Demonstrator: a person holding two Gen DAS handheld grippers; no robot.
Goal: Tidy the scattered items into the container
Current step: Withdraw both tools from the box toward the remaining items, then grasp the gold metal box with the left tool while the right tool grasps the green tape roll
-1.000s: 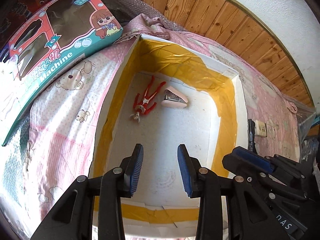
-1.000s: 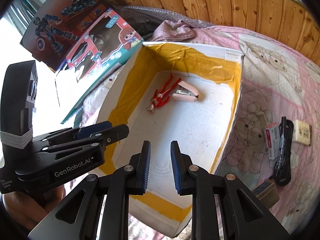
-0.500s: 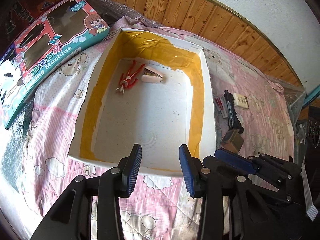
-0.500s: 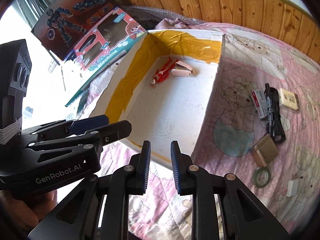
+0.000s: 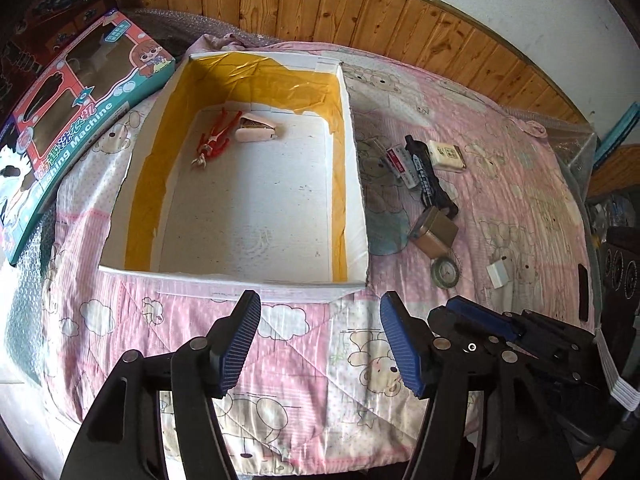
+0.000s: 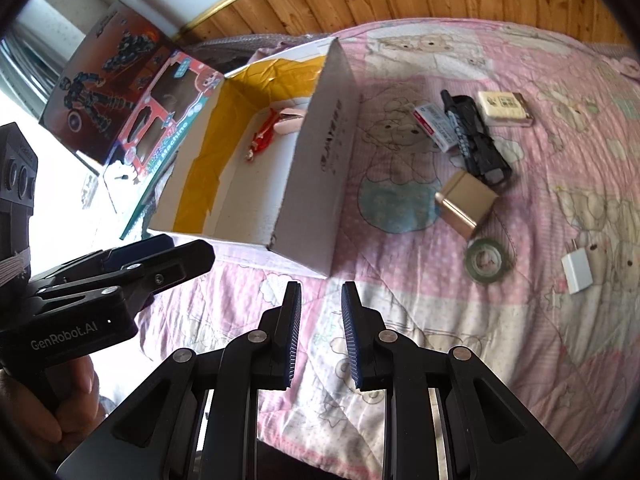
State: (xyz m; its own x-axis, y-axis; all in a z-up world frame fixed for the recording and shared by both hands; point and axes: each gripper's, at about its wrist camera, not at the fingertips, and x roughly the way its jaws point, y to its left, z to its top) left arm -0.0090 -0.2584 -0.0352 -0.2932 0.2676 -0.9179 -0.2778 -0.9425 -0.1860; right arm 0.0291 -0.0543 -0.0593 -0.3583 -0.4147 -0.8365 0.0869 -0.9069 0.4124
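A white cardboard box [image 5: 352, 184] lined with yellow tape lies on the pink quilt. In it are red pliers [image 5: 212, 140] and a pink stapler [image 5: 258, 130]. Right of the box lie a red-and-white packet [image 6: 434, 124], a black marker [image 6: 474, 142], a beige switch plate [image 6: 504, 108], a gold tin [image 6: 466, 202], a tape roll [image 6: 486, 262] and a white charger [image 6: 576, 272]. My left gripper [image 5: 320, 340] is wide open and empty over the quilt, short of the box's near wall. My right gripper [image 6: 320, 332] is empty with a narrow gap, near the box's front right corner.
Two toy boxes [image 5: 80, 120] lean at the left beside the container. A wooden headboard [image 5: 360, 12] runs along the back. A hand [image 6: 60, 400] holds the left gripper. The quilt's near edge [image 5: 300, 468] drops off just below the fingers.
Both grippers have pulled back from above the box to the quilt in front of it. The left jaws have spread wider. The right jaws kept the same narrow gap.
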